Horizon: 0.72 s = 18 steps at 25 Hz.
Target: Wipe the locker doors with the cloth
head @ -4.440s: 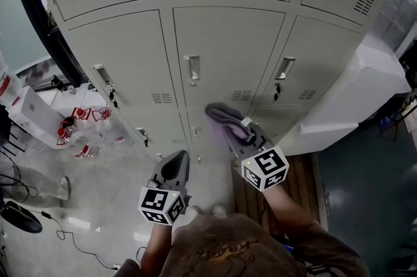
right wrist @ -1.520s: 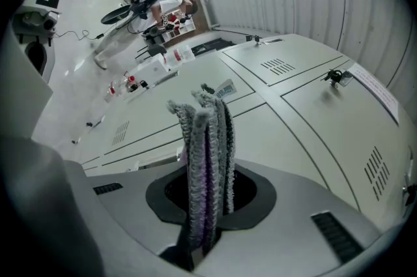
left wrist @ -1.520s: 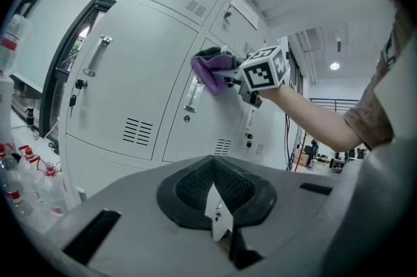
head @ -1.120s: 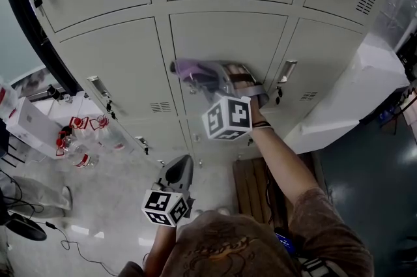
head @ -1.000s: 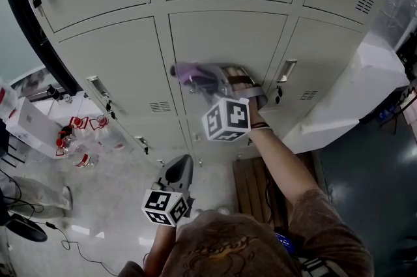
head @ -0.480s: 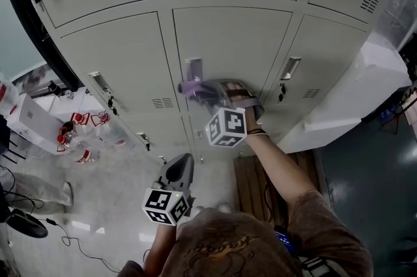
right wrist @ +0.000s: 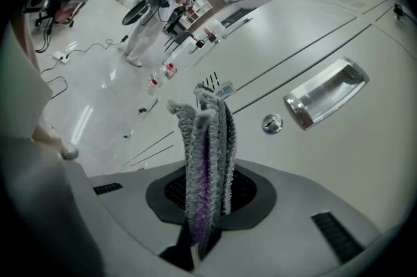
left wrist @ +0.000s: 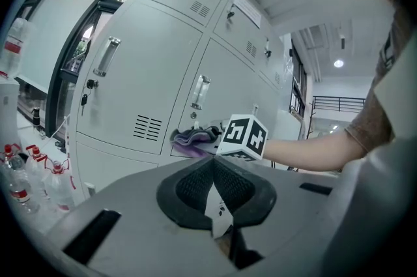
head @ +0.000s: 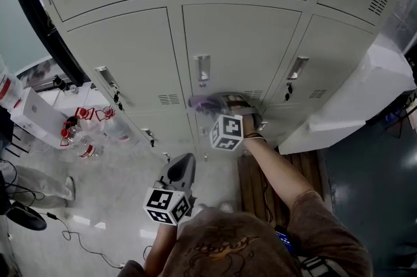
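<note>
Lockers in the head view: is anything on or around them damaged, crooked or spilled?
Nothing stands out. The locker doors are shut and sit square, with no dents visible. The cloth in the right gripper is at the middle door, below its handle. Bottles cluster on the floor at left; no spill shows.

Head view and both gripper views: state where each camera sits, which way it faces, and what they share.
Head view: on the person's head, looking steeply down the locker doors; shows left gripper, right gripper, right forearm.
Left gripper view: on the left gripper, looking along its shut jaws at the locker doors; shows the right forearm.
Right gripper view: on the right gripper, close to a door, handle ahead; shows its own jaws.
Shared: all three show the cloth clamped in the right gripper.
</note>
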Each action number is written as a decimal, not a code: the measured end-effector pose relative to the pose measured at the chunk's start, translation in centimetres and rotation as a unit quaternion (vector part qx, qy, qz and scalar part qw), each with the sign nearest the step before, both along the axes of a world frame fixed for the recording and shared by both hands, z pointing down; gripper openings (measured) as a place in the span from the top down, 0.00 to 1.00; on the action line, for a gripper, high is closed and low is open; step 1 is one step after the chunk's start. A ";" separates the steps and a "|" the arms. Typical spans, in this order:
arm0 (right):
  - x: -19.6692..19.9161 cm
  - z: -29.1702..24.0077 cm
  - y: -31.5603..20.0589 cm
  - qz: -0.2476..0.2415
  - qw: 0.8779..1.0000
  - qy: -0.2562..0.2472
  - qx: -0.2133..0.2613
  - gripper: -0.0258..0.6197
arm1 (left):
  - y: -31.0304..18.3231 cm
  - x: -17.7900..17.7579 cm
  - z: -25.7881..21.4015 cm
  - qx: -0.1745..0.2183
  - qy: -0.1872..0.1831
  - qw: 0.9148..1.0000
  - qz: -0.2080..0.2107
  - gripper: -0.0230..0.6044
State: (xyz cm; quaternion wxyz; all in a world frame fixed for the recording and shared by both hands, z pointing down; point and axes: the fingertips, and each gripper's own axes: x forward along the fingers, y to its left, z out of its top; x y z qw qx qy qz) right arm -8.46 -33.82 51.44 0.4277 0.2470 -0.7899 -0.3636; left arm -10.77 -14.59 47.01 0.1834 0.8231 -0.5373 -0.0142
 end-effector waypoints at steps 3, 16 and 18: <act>0.1 1.7 0.0 0.005 1.000 0.008 -0.016 0.88 | 0.3 -0.2 0.1 -0.002 -0.001 1.000 -0.002 0.96; 1.1 6.6 0.0 0.012 0.998 0.043 -0.052 0.88 | 1.0 -0.1 0.5 -0.006 0.000 1.000 -0.002 0.96; 1.4 6.6 0.4 0.010 0.997 0.048 -0.053 0.88 | 1.1 -0.1 0.6 -0.007 0.001 1.000 -0.001 0.96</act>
